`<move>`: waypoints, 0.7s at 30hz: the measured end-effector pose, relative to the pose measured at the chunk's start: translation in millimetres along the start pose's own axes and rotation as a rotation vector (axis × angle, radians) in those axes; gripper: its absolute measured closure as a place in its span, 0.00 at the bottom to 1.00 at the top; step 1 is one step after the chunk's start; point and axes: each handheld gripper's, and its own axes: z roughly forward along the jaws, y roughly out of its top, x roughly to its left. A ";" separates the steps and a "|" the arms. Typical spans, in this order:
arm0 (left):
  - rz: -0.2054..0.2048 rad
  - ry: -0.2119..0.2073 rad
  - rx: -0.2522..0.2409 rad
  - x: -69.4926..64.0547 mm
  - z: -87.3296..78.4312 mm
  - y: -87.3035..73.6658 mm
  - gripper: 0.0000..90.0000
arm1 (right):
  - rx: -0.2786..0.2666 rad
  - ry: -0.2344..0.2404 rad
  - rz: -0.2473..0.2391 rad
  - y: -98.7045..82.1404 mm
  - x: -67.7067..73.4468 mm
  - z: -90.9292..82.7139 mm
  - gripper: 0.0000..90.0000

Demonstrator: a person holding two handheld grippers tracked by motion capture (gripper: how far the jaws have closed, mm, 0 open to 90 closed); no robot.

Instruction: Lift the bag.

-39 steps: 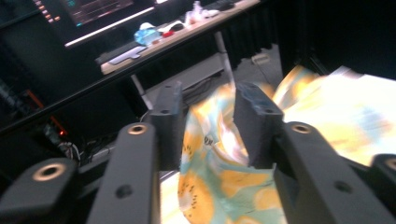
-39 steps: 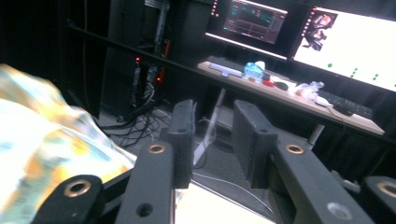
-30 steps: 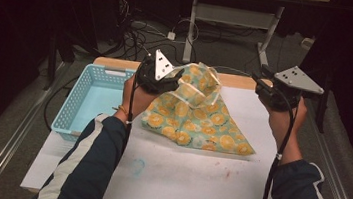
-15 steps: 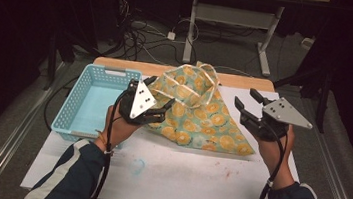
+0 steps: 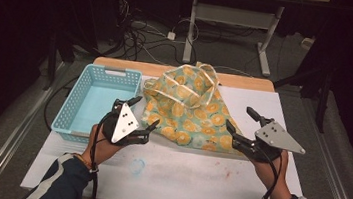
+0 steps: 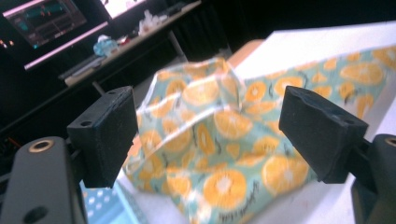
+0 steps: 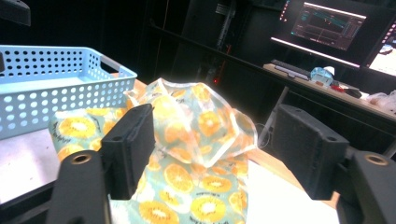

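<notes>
Left gripper (image 5: 141, 113), held in the person's left hand (image 5: 101, 144), hovers at the near left corner of the orange-print cloth (image 5: 190, 111); its jaws stand wide apart and have just been opening, with nothing pressed between the pads. From the left gripper view, the two black pads (image 6: 105, 135) frame the cloth (image 6: 219, 149) from a short way off and do not touch it.

Right gripper (image 5: 242, 122), held in the person's right hand (image 5: 272, 171), sits at the near right edge of the cloth, its jaws likewise parted and just opened further, with no fabric clamped. From the right gripper view the cloth (image 7: 191, 135) lies beyond the pads (image 7: 130, 144), rising in a loose fold at its middle.

Cloth position: spread on the white table cover (image 5: 205, 178), toward the far side and centre of the table, crumpled and raised at its far end, flatter toward the near right. Its left edge lies just beside the light blue perforated basket (image 5: 70, 110), which stands on the left part of the table; in the right gripper view the basket (image 7: 56, 93) appears at the left with a corner of cloth at its foot.

Near the front edge, a faint blue ring mark (image 5: 137, 165) is visible on the cover between the two hands.
</notes>
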 end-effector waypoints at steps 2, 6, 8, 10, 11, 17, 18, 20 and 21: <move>-0.004 0.001 0.014 1.2 -3.5 -5.8 0.19 | 0.007 -0.005 0.004 -4.8 1.0 -3.0 0.31; -0.013 0.005 0.013 2.9 -12.7 -14.5 0.19 | 0.027 0.012 0.012 -15.0 3.3 -8.4 0.27; -0.013 0.003 0.014 3.0 -16.9 -18.1 0.19 | 0.033 0.024 0.016 -19.2 4.8 -10.7 0.26; -0.012 0.003 0.020 2.9 -20.8 -21.9 0.19 | 0.039 0.031 0.024 -22.5 6.7 -13.1 0.25; -0.013 0.000 0.019 3.1 -22.9 -24.0 0.19 | 0.040 0.031 0.018 -23.7 7.3 -14.5 0.24; -0.016 -0.015 0.026 0.9 -35.5 -36.6 0.18 | 0.035 0.040 0.028 -32.9 11.6 -24.2 0.23; -0.012 -0.015 0.033 -0.4 -37.4 -39.0 0.18 | 0.041 0.044 0.030 -34.5 12.6 -25.7 0.23; -0.003 -0.012 0.049 -2.7 -41.4 -44.2 0.18 | 0.042 0.041 0.025 -38.3 14.8 -28.8 0.23; -0.002 -0.009 0.057 -3.8 -43.3 -46.6 0.18 | 0.040 0.043 0.016 -40.1 15.7 -30.4 0.23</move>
